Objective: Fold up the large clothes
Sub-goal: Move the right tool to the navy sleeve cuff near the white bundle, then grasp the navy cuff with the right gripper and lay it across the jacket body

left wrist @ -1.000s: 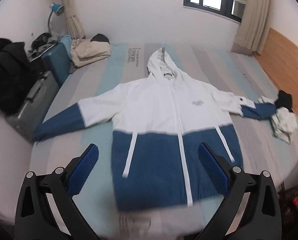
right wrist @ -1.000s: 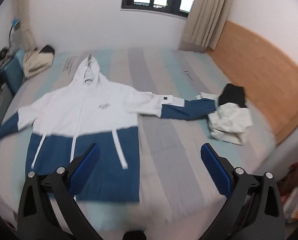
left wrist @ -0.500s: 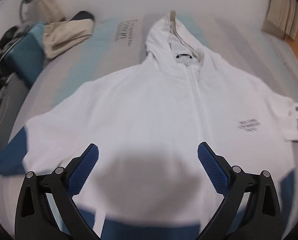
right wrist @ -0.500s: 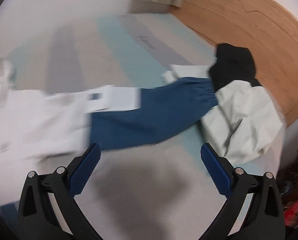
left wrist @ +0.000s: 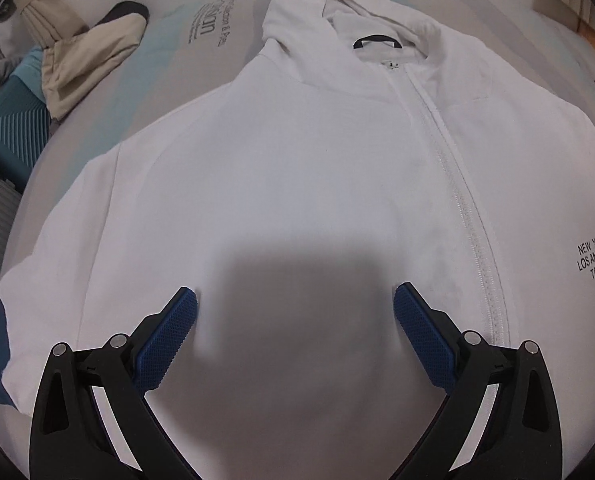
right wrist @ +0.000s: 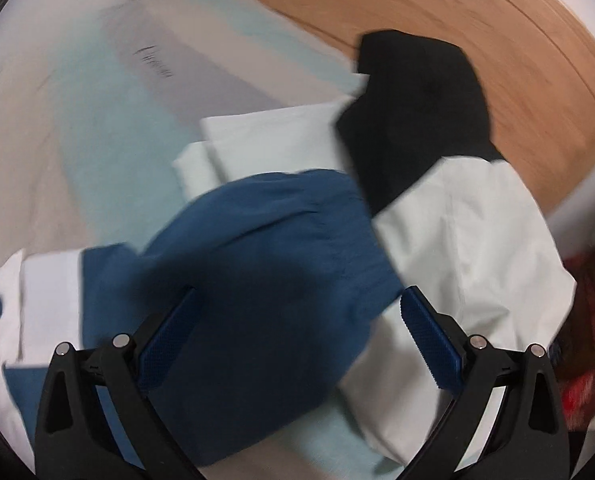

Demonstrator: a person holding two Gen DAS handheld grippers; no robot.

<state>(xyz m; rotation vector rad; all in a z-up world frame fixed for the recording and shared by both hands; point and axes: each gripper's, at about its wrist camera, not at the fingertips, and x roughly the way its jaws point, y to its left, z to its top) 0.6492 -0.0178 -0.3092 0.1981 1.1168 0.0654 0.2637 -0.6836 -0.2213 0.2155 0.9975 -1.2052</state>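
Note:
A white and blue zip hoodie (left wrist: 297,168) lies spread flat, front up, on the bed. In the left wrist view its white chest fills the picture, hood (left wrist: 321,4) at the top. My left gripper (left wrist: 295,312) hovers open close above the chest, left of the zipper (left wrist: 457,184), nothing between its fingers. In the right wrist view the hoodie's blue sleeve end (right wrist: 265,256) lies under my right gripper (right wrist: 297,312), which is open and low over the cuff. The picture is motion-blurred.
A crumpled white and black garment (right wrist: 449,208) lies just right of the cuff, by the wooden headboard (right wrist: 457,20). A beige garment (left wrist: 85,56) and a teal suitcase (left wrist: 9,128) sit at the bed's far left. The striped sheet (right wrist: 109,120) shows beyond the sleeve.
Both grippers have dropped steadily toward the bed. The left closed in on the white chest; the right moved right and down onto the blue sleeve cuff. Both stayed open.

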